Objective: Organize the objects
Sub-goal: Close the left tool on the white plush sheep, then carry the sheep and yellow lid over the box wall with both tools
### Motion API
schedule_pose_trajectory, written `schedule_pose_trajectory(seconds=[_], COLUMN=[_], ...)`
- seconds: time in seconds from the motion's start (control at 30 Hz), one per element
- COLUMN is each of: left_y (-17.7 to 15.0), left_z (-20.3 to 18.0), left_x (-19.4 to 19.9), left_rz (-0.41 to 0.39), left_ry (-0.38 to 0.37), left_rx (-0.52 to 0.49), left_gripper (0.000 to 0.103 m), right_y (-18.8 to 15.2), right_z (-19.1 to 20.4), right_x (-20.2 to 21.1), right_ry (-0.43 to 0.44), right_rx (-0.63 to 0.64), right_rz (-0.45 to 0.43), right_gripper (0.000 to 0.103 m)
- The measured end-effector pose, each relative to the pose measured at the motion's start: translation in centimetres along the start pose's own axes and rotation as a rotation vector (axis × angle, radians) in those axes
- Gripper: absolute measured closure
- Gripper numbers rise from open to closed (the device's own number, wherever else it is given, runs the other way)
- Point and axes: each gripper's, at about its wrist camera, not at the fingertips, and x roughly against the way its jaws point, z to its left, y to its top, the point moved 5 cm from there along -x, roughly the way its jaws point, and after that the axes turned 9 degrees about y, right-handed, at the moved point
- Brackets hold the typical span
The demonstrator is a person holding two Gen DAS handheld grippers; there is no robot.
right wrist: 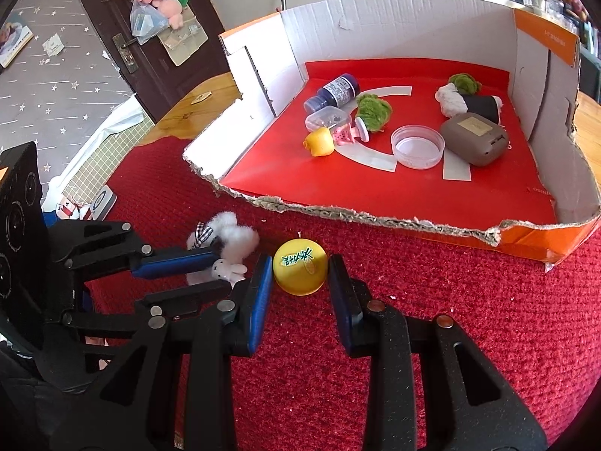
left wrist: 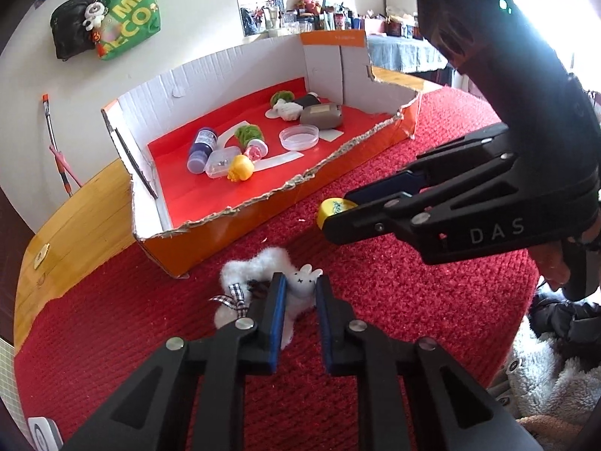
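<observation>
Green tote bag point(left wrist: 129, 15), brown door point(right wrist: 150, 41)

A wooden counter point(left wrist: 75, 210) carries a red textured mat point(right wrist: 469, 319) that covers most of its top, bare wood showing along the edges. Directly on the mat sit three things — a cut-down cardboard box point(right wrist: 394, 221) with torn edges, a yellow cap point(right wrist: 299, 271) just in front of it, and a white plush rabbit toy point(right wrist: 225, 248) beside the cap.

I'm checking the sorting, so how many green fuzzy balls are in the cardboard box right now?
2. One green fuzzy ball lies mid-box beside the blue bottle; the other green ball sits at the far right by the white toy. More could be hidden.
</observation>
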Motion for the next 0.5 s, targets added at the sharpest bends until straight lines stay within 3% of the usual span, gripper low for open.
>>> schedule_pose_trajectory(seconds=[0.13, 0.23, 0.37, 0.43, 0.5], left_y=[0.3, 0.6, 0.8, 0.9, 0.8], left_z=[-0.1, 0.0, 0.0, 0.3, 0.7], left_x=[-0.3, -0.8, -1.2, -1.2, -1.1], left_rz=[0.012, 0.019, 0.026, 0.024, 0.024], left_ry=[0.020, 0.005, 0.018, 0.031, 0.010], left_rx=[-0.026, -0.007, 0.016, 0.038, 0.069], left_gripper=[0.085, 0.073, 0.073, 0.083, 0.084], right_y=[0.0, 0.0, -0.2, -0.2, -0.2], right_z=[0.2, 0.1, 0.0, -0.2, -0.2], right_x=[0.0, 0.0, 0.3, 0.4, 0.7], right_ry=[0.005, -0.008, -0.014, -0.014, -0.013], right_rx=[0.001, 0.004, 0.003, 0.000, -0.002], right_rz=[0.000, -0.002, -0.006, -0.007, -0.011], right_gripper=[0.074, 0.074, 0.074, 0.074, 0.074])
